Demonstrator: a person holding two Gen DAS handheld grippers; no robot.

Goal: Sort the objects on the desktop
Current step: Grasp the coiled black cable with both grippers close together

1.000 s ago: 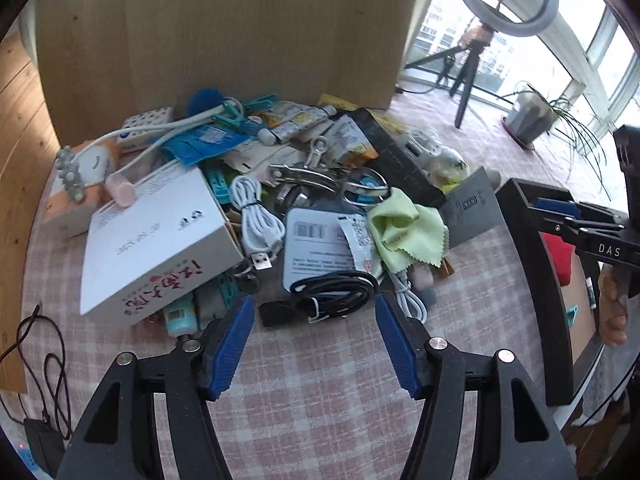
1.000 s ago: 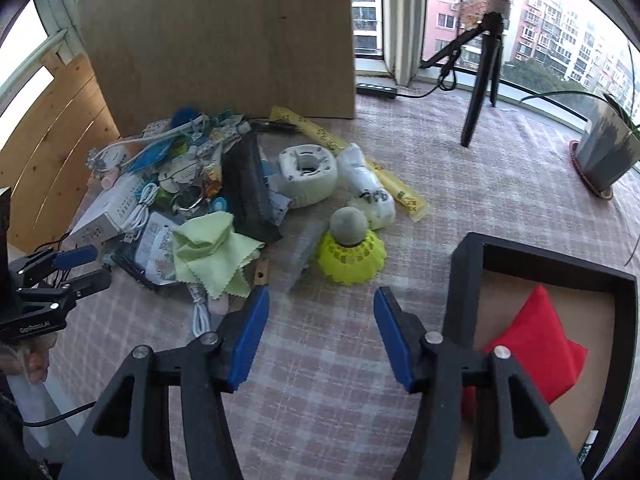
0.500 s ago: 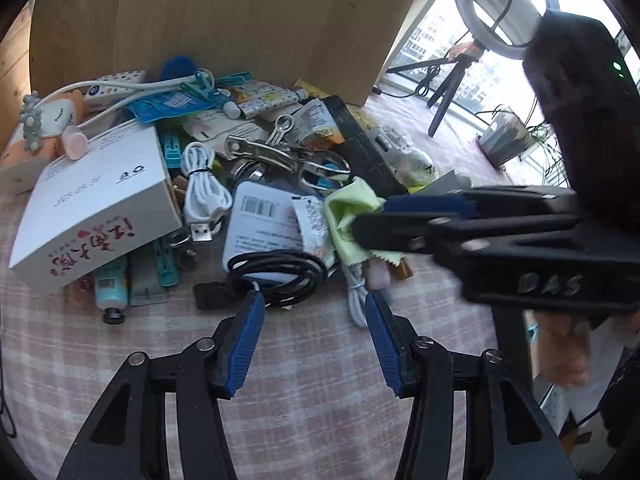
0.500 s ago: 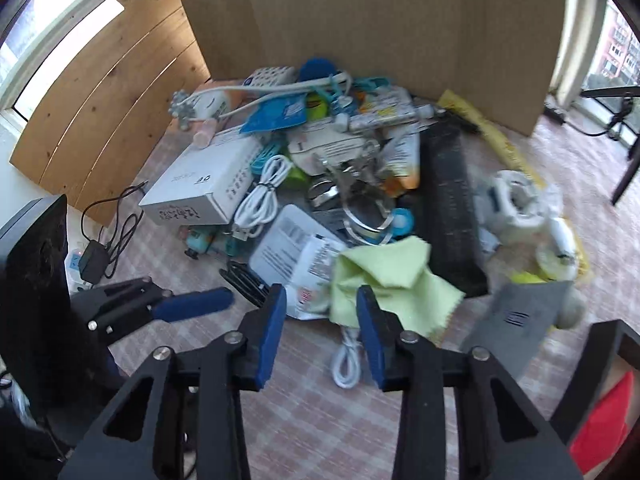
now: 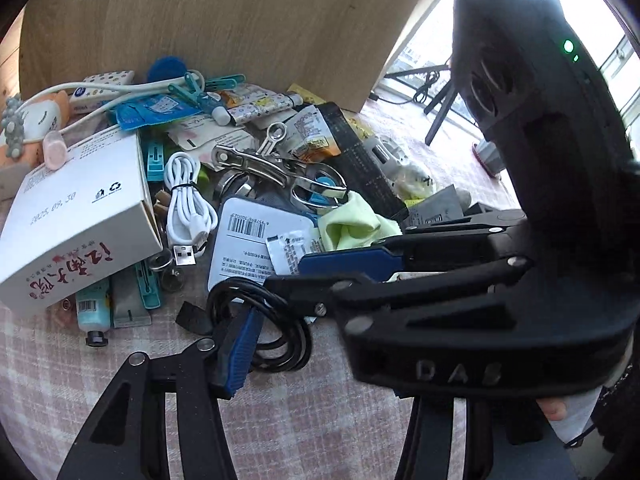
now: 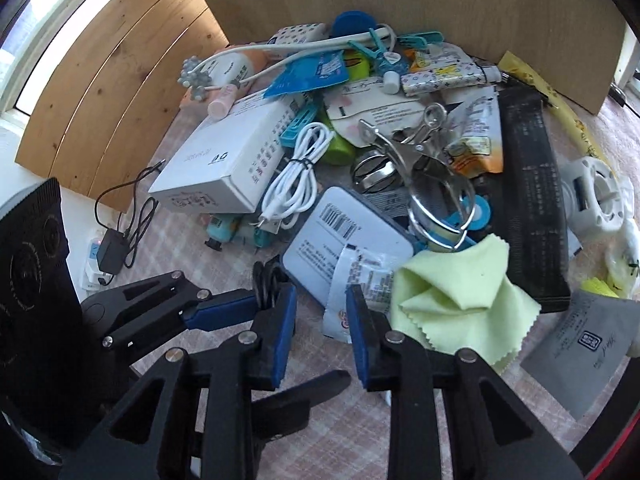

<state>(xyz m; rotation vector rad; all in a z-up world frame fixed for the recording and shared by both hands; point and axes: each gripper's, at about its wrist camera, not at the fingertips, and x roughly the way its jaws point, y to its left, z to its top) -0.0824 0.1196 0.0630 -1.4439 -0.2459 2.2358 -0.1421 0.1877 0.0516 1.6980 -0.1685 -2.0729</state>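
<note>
A pile of desktop objects lies on the checked cloth. A coiled black cable (image 5: 276, 332) lies at its near edge, beside a white-blue flat pack with a barcode (image 5: 256, 240) and a yellow-green cloth (image 6: 456, 300). My right gripper (image 6: 320, 332) is open, low over a small white sachet (image 6: 356, 280) next to the cloth. It crosses the left wrist view (image 5: 352, 264) and hides my left gripper's right finger. My left gripper's left finger (image 5: 240, 352) sits at the black cable; my left gripper also shows in the right wrist view (image 6: 224, 308).
A white box (image 5: 76, 216), a white USB cable (image 5: 188, 204), metal clips (image 5: 276, 168), tubes and a black pouch (image 6: 528, 208) fill the pile. A wooden board (image 5: 240, 20) stands behind. A power adapter (image 6: 112, 252) lies at the table's left edge.
Both grippers have moved forward and down to the near edge of the pile. The right gripper now crosses in front of the left one and has narrowed a little.
</note>
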